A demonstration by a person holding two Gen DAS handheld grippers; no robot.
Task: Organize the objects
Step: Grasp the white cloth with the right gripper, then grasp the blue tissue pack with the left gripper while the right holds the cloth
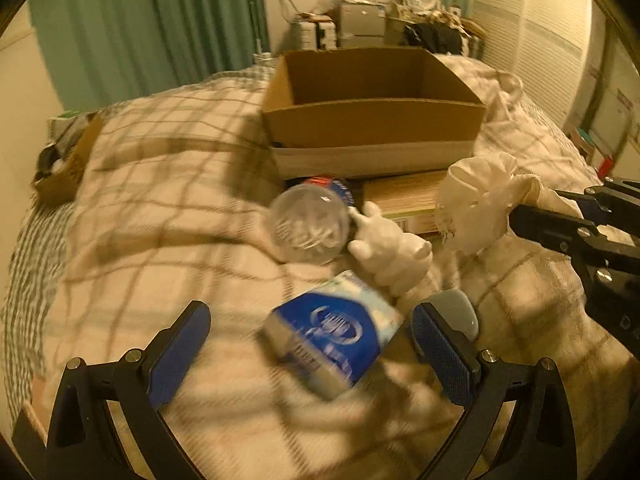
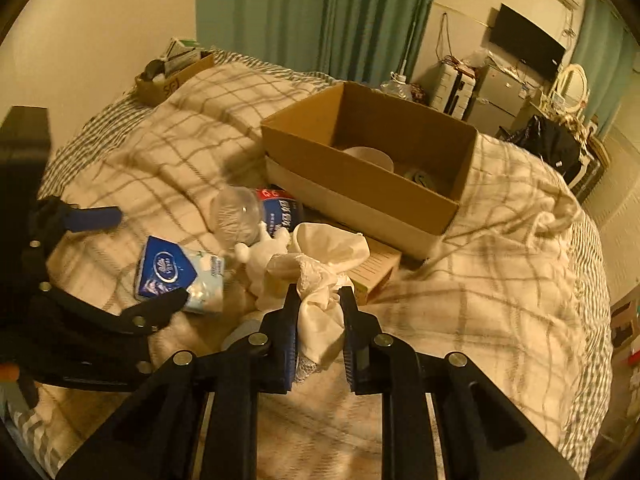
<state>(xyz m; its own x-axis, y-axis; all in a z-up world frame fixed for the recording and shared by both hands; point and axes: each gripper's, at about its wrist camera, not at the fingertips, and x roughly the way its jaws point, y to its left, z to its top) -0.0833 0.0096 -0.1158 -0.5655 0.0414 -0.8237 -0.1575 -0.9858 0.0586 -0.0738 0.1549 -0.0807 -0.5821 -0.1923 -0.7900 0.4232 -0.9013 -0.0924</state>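
My left gripper (image 1: 310, 330) is open, its jaws on either side of a blue tissue pack (image 1: 332, 340) lying on the checked blanket. My right gripper (image 2: 320, 300) is shut on a white cloth (image 2: 324, 276) and holds it above the bed; the cloth also shows in the left wrist view (image 1: 480, 204). A clear plastic bottle (image 1: 310, 224) lies beside a white figurine (image 1: 390, 250). An open cardboard box (image 2: 360, 184) stands behind them with a white bowl (image 2: 370, 158) inside.
A flat carton (image 2: 376, 268) lies in front of the box. A grey object (image 1: 456, 310) sits by my left gripper's right finger. A small box of clutter (image 2: 172, 76) stands at the bed's far left. Curtains and shelves stand beyond the bed.
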